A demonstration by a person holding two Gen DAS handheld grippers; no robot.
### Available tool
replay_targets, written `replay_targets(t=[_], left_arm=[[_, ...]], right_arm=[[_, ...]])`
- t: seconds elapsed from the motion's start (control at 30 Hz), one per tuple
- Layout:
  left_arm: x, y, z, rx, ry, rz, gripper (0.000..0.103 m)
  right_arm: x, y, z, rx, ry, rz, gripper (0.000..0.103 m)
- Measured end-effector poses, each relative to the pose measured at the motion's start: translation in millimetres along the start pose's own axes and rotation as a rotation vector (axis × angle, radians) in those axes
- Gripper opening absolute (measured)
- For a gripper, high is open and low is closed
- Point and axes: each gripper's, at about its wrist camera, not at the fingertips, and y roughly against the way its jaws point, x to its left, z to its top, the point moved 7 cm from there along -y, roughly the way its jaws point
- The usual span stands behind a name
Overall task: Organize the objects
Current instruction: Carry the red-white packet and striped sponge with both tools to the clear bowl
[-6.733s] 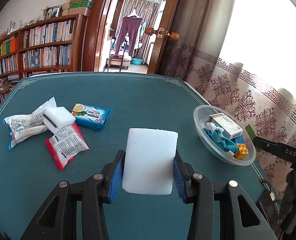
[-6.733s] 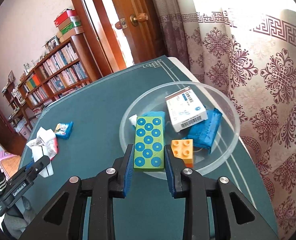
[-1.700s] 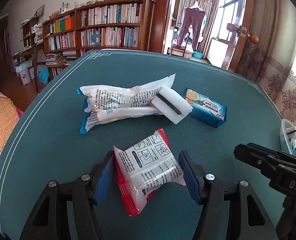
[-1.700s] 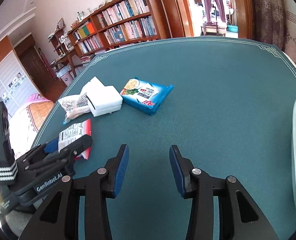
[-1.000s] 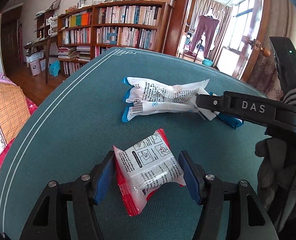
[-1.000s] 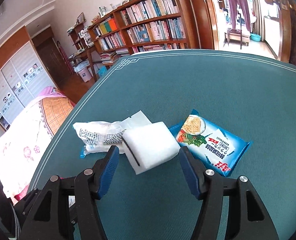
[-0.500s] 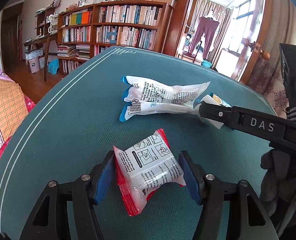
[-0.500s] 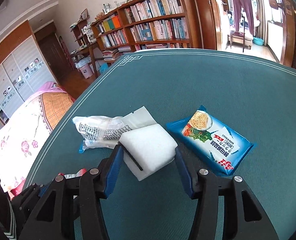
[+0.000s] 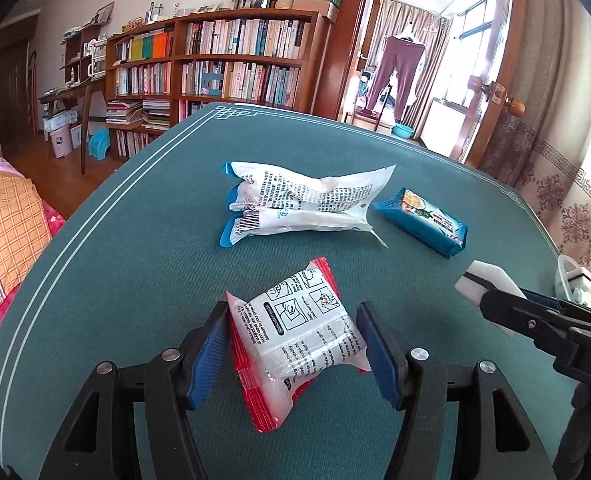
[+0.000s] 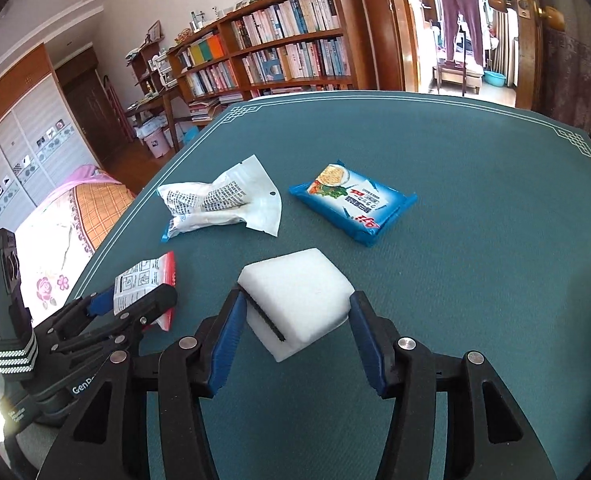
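1. Four loose items show on the teal counter [image 9: 143,240]: one red-and-white packet [image 9: 295,332], one white sponge [image 10: 295,300], one crumpled white bag [image 9: 295,204] and one blue cracker pack [image 9: 419,220].
2. The left tongs [image 9: 291,352] clamp the red-and-white packet between both blue pads, near the counter's near-left edge; the right wrist view shows the same packet [image 10: 143,284] in those tongs [image 10: 135,308].
3. The right tongs [image 10: 291,332] grip the white sponge, a black strip along its left side, over the counter's middle; the left wrist view shows the sponge [image 9: 487,284] raised off the cloth at the tip of those tongs [image 9: 491,300].
4. The white bag lies crumpled at the counter's centre-left, and the blue pack lies just to its right, the two apart.
5. One clear bowl [image 9: 571,284] peeks in at the counter's right edge.
6. Half a second earlier the sponge rested against the white bag with the right tongs closing round it; it has since come away, leaving the bag alone.
7. The left tongs' hold on the packet is unchanged over the last seconds.
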Motion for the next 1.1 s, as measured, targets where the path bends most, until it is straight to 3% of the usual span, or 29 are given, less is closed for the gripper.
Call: replay_targets(t=[0.77,1.1], left_arm=[[-69,17,-17,0.011,-0.118,-0.085,0.067],[-95,23,-21,0.011,-0.166,-0.109,0.067]], right_arm=[[-64,82,-29,-0.078,-0.144,-0.090,0.055],[-114,135,-35,-0.147,-0.215,-0.191,0.055]])
